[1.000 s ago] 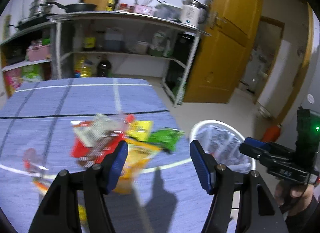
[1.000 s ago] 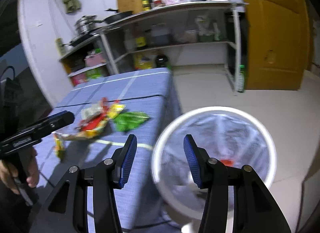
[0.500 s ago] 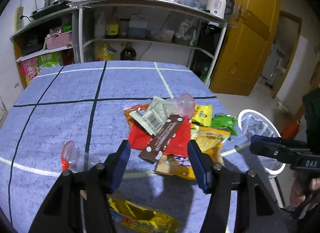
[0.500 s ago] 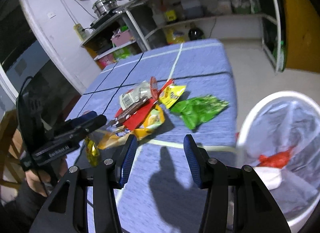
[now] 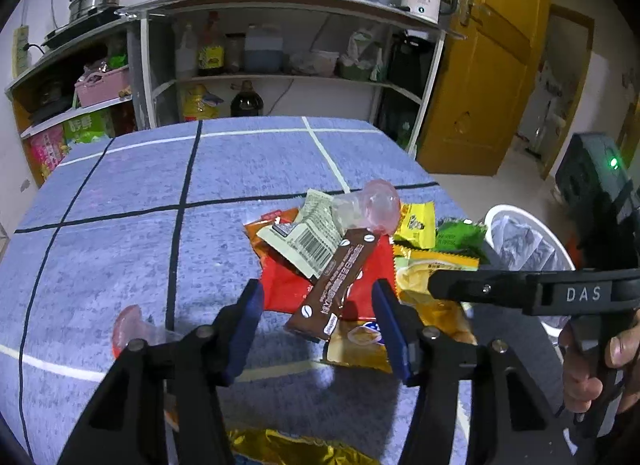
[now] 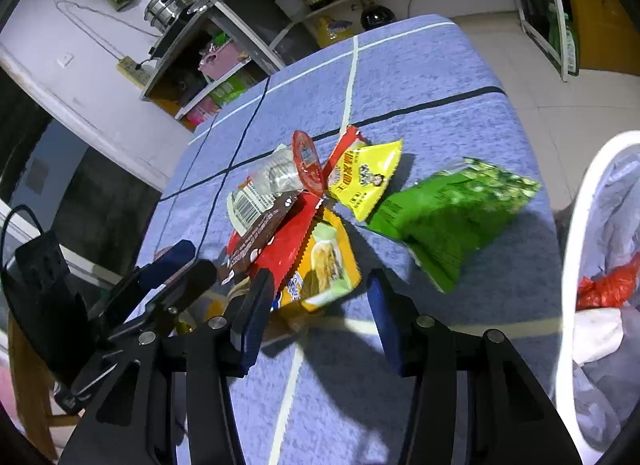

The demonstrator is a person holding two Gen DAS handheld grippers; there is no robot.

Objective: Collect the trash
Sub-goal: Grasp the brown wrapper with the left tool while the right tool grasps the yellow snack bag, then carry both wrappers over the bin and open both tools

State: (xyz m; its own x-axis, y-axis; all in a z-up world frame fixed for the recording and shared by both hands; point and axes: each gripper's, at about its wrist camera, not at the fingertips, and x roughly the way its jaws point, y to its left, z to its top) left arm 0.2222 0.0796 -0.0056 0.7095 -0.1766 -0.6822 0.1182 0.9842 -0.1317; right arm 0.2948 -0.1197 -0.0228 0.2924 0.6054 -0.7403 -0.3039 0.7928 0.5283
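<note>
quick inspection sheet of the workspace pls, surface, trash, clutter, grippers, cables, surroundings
surface: blue tablecloth with dark and white grid lines, wrappers piled near its right edge.
job's things: brown bar wrapper on top of a red packet; barcode wrapper; clear plastic cup; yellow packet; green packet nearest the white bin, which is lined and already holds red and white trash.
clutter: gold foil wrapper and a second clear cup lie apart from the pile.
grippers: left gripper open, empty, over the brown wrapper; right gripper open, empty.
cables: power strip with cord on the wall.
surroundings: metal shelving with pots, bottles, kettle; yellow door.
</note>
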